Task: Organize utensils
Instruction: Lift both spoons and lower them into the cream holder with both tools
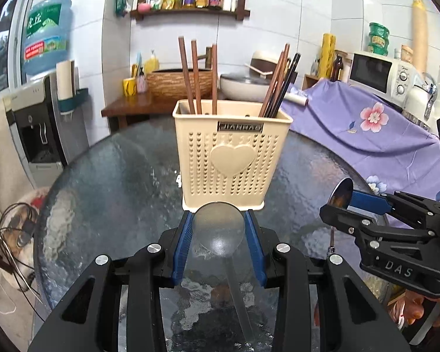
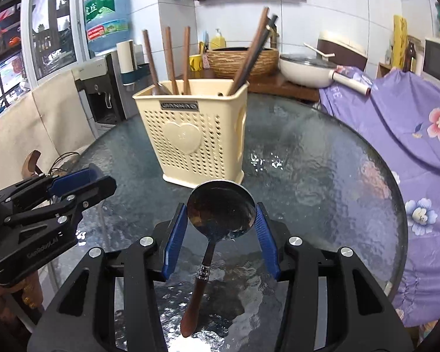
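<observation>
Left tongs point(image 1: 218, 228) clamp a frosted translucent plastic spoon point(image 1: 218, 231) by its bowl, right tongs point(image 2: 221, 217) a wood-handled steel spoon point(image 2: 220, 208) likewise — both raised before the cream perforated caddy point(image 2: 190, 135); rigid, light, apparently slippery — grip handles instead.

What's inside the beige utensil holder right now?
The beige utensil holder holds three brown chopsticks on its left side, a leaning bundle of dark and brown chopsticks on the right, and a metal utensil at the left rim. Lower ends are hidden by the walls.
</observation>
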Demonstrator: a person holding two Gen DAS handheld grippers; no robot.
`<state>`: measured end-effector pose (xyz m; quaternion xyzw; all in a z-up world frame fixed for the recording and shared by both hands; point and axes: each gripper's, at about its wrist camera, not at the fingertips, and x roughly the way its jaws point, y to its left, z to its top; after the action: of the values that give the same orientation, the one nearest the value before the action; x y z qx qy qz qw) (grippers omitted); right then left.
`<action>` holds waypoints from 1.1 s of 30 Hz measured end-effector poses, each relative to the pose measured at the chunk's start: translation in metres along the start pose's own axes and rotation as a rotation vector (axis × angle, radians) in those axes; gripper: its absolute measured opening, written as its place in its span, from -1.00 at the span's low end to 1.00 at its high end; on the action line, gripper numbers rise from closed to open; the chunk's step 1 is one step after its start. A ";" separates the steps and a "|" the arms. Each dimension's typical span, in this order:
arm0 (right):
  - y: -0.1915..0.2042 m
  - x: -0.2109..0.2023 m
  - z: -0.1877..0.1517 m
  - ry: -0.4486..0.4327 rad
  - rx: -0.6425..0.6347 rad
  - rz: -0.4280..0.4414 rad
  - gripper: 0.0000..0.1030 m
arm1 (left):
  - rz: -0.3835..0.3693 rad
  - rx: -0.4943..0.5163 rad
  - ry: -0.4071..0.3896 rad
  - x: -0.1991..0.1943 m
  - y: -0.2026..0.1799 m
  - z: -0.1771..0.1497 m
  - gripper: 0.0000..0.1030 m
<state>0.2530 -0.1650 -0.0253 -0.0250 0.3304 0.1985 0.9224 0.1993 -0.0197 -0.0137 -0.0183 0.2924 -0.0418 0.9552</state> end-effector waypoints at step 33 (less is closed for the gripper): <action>0.016 -0.037 0.066 -0.068 -0.059 0.095 -0.09 | -0.098 -0.011 -0.100 -0.028 0.022 0.055 -0.31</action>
<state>0.2606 -0.1517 0.0498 -0.0298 0.2936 0.2525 0.9215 0.2085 0.0058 0.0465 -0.0396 0.2435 -0.0857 0.9653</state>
